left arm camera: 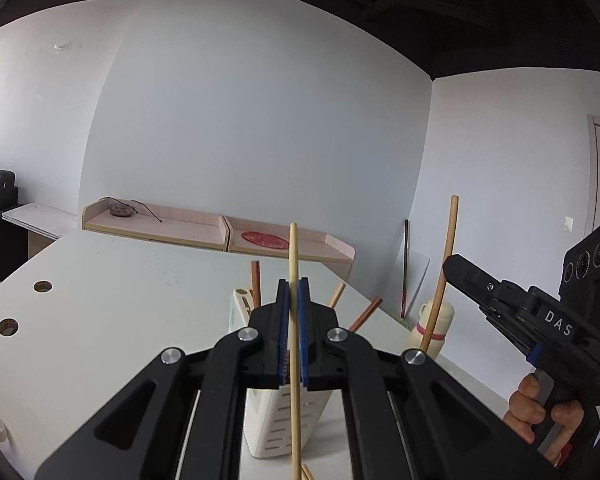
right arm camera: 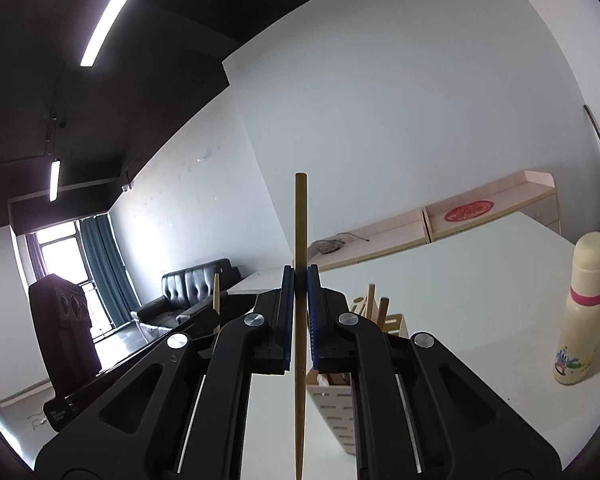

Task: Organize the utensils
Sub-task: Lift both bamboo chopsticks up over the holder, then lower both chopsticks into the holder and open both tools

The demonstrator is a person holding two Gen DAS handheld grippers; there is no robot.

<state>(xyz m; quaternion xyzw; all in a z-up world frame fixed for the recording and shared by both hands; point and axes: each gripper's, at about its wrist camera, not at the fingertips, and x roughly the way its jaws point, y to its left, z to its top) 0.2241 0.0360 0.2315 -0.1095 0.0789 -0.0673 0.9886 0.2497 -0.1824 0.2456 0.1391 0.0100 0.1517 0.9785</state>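
Both of your grippers point roughly level above the white table (left arm camera: 100,300). The left gripper (left arm camera: 294,284) pinches a pale chopstick (left arm camera: 293,252), long axis upright. The right gripper (right arm camera: 300,272) pinches a darker chopstick (right arm camera: 301,216), also upright. Just beyond stands the slotted utensil holder (right arm camera: 340,412).

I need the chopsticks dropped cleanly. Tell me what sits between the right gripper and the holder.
Nothing: in the right wrist view the holder stands directly behind the right gripper, which pinches one chopstick.

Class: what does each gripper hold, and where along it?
Left gripper: pale chopstick, gripped mid-length. Right gripper: darker chopstick, also mid-length.
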